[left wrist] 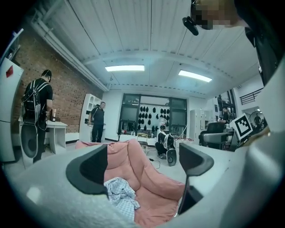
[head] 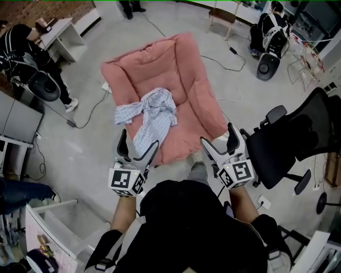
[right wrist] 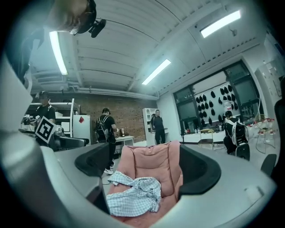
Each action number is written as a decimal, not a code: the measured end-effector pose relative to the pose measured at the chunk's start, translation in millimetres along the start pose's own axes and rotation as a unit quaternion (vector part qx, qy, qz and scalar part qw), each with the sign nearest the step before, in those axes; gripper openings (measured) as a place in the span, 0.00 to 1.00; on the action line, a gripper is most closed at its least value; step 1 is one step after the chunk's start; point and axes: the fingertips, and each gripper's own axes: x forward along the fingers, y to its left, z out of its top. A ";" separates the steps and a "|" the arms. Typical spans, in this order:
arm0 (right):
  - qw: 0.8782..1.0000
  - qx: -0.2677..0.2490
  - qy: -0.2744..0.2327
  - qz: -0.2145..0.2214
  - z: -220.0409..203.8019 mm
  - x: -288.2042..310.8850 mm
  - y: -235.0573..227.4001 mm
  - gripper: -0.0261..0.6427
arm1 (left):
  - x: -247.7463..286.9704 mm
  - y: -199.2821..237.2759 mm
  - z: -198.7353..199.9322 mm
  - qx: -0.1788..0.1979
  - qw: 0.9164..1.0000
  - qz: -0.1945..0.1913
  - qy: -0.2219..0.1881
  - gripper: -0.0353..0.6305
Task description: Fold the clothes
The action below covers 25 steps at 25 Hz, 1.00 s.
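At the far left of the head view, a person in black clothing (head: 18, 50) is seen standing beside a white desk (head: 63, 33) on the grey floor (head: 85, 154). A dark cable (head: 90, 109) is laid across the floor toward the pink padded cushion (head: 184, 58), which is spread flat on the floor at the centre of the view. The task's garment, a light blue checked shirt (head: 153, 114), is found crumpled and unfolded on the middle of the cushion. One sleeve is thrown toward the left raised border, and the lower part trails toward the near edge.

The left gripper (head: 139, 142) is held over the near edge of the cushion, close to the shirt's lower end. Its marker cube (head: 128, 181) is turned up toward the camera. In the left gripper view its jaws are set wide apart; the shirt is seen beyond them, low and near the left jaw, and is not gripped.

The right gripper (head: 218, 136) is held over the near right corner of the cushion, to the right of the shirt and apart from it. In the right gripper view its jaws are likewise spread wide, with nothing clamped; the shirt and the cushion are framed between them.

Further right, a wooden chair (head: 222, 16) is seen at the top edge, a crouched person (head: 269, 32) at the upper right, and a black office chair (head: 295, 141) just beside the right gripper
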 end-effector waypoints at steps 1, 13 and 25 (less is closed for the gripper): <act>1.000 0.000 0.001 0.009 0.3 9.5 -4.4 0.77 | 7.4 1.5 0.1 0.000 1.000 0.004 0.001 0.81; 0.995 -0.006 0.021 0.101 10.8 136.1 -98.1 0.68 | 128.5 17.0 1.2 0.021 0.997 0.075 0.014 0.80; 0.976 -0.010 0.092 0.195 -24.3 222.6 -161.1 0.69 | 222.1 23.5 -50.4 -0.007 0.988 0.138 0.073 0.80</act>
